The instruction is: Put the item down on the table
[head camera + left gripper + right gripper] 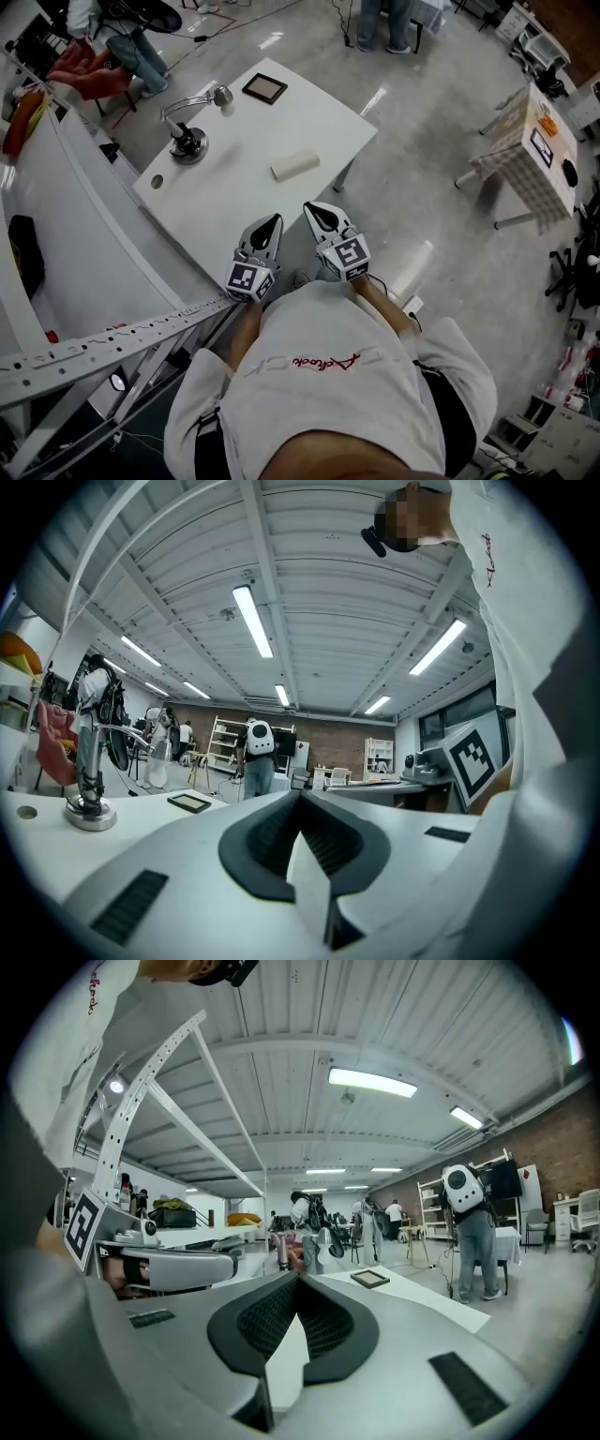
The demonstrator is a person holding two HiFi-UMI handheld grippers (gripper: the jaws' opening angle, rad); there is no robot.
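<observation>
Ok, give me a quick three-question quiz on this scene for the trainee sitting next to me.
1. Fill in: in the head view, the metal faucet fixture stands to the ___ of the cream block.
2. Which lies at the far corner of the white table? A) cream block B) dark flat frame C) metal faucet fixture
3. True or false: the right tongs grip the cream block.

Key: 1 left. 2 B. 3 false: the left tongs and the right tongs are both shut and empty, held near the person's body, and the cream block lies on the table.
</observation>
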